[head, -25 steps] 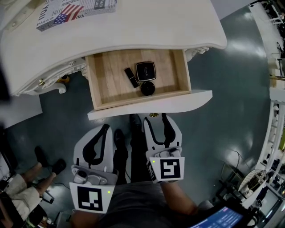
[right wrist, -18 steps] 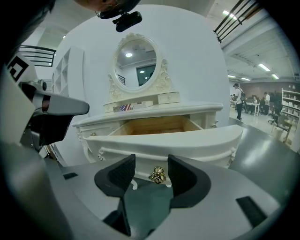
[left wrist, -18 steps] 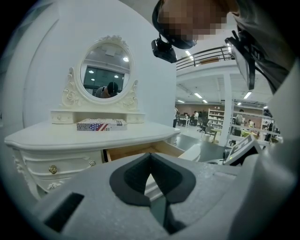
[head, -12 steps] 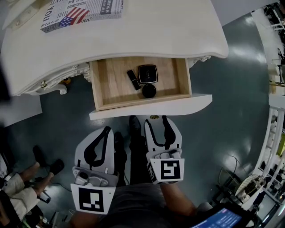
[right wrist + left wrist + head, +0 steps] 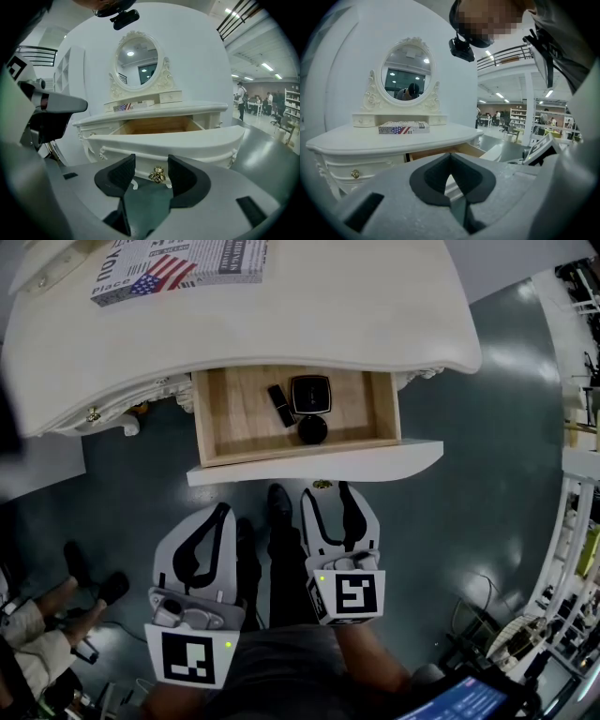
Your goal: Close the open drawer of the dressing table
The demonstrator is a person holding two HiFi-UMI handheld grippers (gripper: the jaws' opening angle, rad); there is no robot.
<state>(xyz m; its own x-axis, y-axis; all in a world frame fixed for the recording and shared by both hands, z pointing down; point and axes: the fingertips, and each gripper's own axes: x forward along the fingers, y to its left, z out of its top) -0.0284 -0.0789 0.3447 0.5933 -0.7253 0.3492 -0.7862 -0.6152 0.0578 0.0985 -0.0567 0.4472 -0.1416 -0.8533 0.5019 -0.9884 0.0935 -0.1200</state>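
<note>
The white dressing table (image 5: 328, 306) has its wooden drawer (image 5: 239, 413) pulled out, with a black lipstick (image 5: 279, 405), a square compact (image 5: 310, 394) and a round black case (image 5: 312, 429) inside. The white drawer front (image 5: 375, 457) carries a gold knob (image 5: 322, 485). My right gripper (image 5: 326, 491) is open just in front of that knob; in the right gripper view the knob (image 5: 157, 175) sits between the pads of my right gripper (image 5: 152, 171), touching neither. My left gripper (image 5: 221, 509) hangs shut and empty, left of the drawer and short of it; the left gripper view shows this gripper (image 5: 450, 157) with its jaws meeting.
A flag-printed box (image 5: 178, 263) lies on the tabletop below an oval mirror (image 5: 407, 75). The wearer's shoes (image 5: 278, 502) stand on the grey floor between the grippers. Another person's legs (image 5: 37, 615) are at the lower left. Shelving lines the right edge (image 5: 581, 474).
Less of the drawer's wooden inside shows now: it has slid partly in under the tabletop. The right gripper stays at the knob, and the left gripper has barely moved.
</note>
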